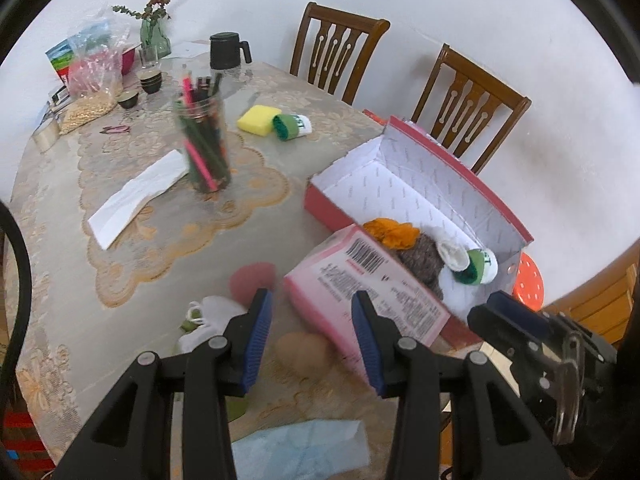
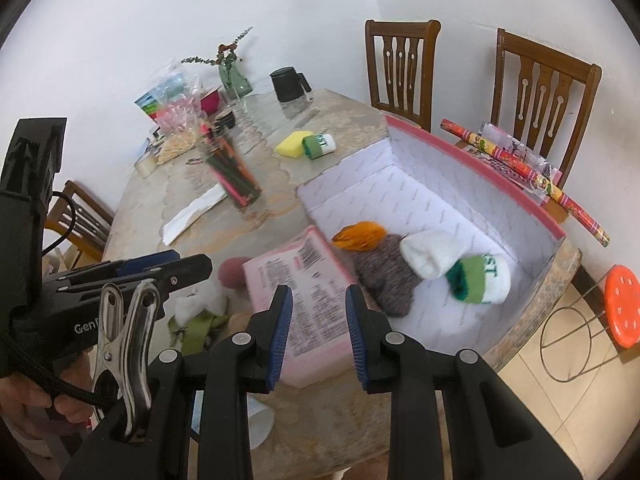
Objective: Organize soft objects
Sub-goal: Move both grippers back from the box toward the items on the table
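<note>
A red box (image 1: 320, 204) (image 2: 480, 184) with a white patterned lining stands open on the table. In it lie an orange cloth (image 2: 360, 234), a grey knitted piece (image 2: 384, 276), a white rolled sock (image 2: 430, 256) and a green-and-white rolled sock (image 2: 480, 280). A pink pack with a barcode (image 1: 360, 292) (image 2: 304, 280) leans on the box's near end. My left gripper (image 1: 312, 308) hovers open over the table just left of the pack, nothing between its pads. My right gripper (image 2: 318, 296) stands open above the pack, not touching it. Farther back lie a yellow sponge (image 1: 258, 119) and another green-and-white sock (image 1: 290, 126).
A pink round puff (image 1: 250, 280), a white-and-green cloth bundle (image 1: 208, 316) and a tan round object (image 1: 304, 352) lie near my left gripper. A jar of pencils (image 1: 204, 148), a folded white paper (image 1: 136, 196), cups, bags and a black jug (image 1: 228, 50) crowd the far side. Two chairs stand behind the table.
</note>
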A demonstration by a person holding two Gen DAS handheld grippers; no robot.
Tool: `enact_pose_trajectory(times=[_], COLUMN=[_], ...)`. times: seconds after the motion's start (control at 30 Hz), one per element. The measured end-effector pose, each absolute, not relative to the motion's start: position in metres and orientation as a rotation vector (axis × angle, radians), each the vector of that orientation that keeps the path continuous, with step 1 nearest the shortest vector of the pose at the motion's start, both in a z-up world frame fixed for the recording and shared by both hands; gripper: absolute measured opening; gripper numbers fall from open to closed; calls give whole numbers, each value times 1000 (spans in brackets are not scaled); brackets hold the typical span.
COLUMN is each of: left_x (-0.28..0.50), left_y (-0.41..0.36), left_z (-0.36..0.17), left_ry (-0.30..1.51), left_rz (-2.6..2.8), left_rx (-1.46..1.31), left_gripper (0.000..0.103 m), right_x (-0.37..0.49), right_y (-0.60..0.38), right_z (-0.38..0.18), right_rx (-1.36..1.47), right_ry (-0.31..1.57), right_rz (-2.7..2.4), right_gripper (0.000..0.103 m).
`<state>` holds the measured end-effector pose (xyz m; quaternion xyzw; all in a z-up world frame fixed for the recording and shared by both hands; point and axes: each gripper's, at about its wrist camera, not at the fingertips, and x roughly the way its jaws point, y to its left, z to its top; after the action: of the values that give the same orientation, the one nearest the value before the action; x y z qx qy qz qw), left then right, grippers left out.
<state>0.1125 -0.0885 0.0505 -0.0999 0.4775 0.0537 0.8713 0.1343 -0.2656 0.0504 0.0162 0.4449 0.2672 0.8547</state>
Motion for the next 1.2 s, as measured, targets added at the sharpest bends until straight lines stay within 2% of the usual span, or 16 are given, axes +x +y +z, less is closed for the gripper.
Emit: enact_pose_trajectory(times=[0.7,1.2], left_x=[44,59], left_y=[-25,-13], left_z=[41,14], left_ry=[998,1046], left_rz=[141,65], left_rx=[-250,-186], left_gripper=[43,43], right_x=[57,13], right_y=[-224,-196], right_z=[52,36], right_rx=[10,-28], right_ry=[958,1017], right_rz=[575,572], right_gripper=[29,29])
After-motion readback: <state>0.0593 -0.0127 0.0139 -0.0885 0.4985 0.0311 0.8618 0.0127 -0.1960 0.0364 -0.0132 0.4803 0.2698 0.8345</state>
